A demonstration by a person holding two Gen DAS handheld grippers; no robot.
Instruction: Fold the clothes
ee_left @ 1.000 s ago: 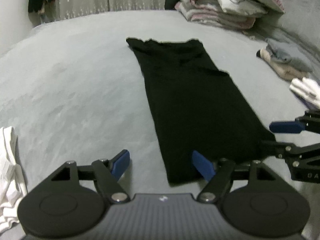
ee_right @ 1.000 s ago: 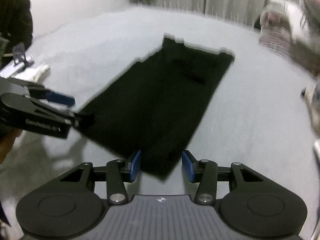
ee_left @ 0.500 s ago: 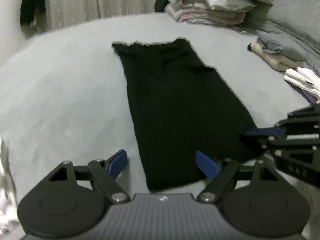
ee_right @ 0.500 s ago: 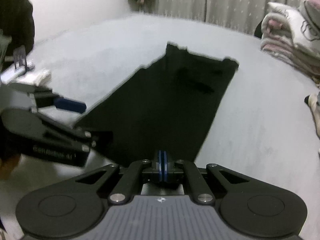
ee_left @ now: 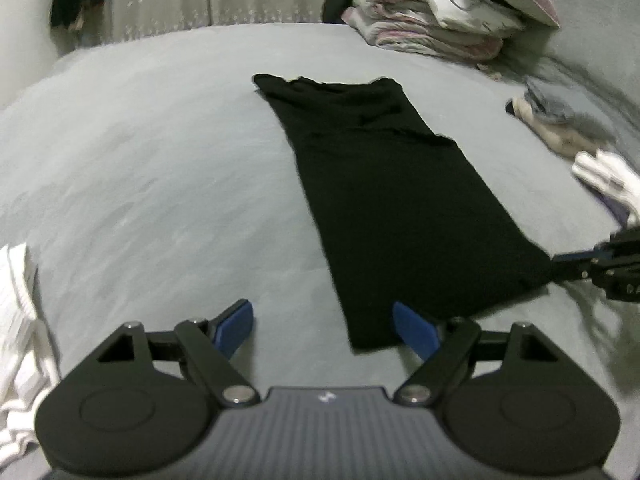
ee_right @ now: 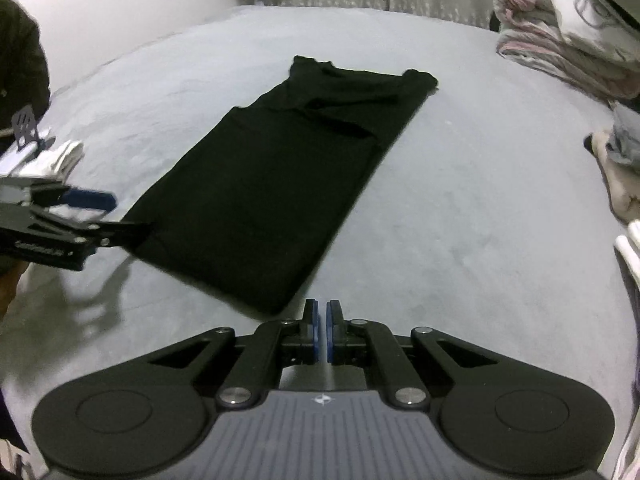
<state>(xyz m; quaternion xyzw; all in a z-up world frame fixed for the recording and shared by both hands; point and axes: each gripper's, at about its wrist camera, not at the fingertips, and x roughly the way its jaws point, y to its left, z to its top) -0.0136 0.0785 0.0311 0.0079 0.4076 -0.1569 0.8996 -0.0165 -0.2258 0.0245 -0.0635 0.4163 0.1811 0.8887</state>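
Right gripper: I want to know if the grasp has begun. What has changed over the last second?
The right gripper went from open around the near corner of the black garment to almost closed, its pads a sliver apart at that corner. Whether cloth is pinched cannot be told. The left gripper stayed open at the other near corner, and the garment stayed flat on the bed.

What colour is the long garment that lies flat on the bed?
The garment is plain black, with no pattern. The right wrist view shows it best.
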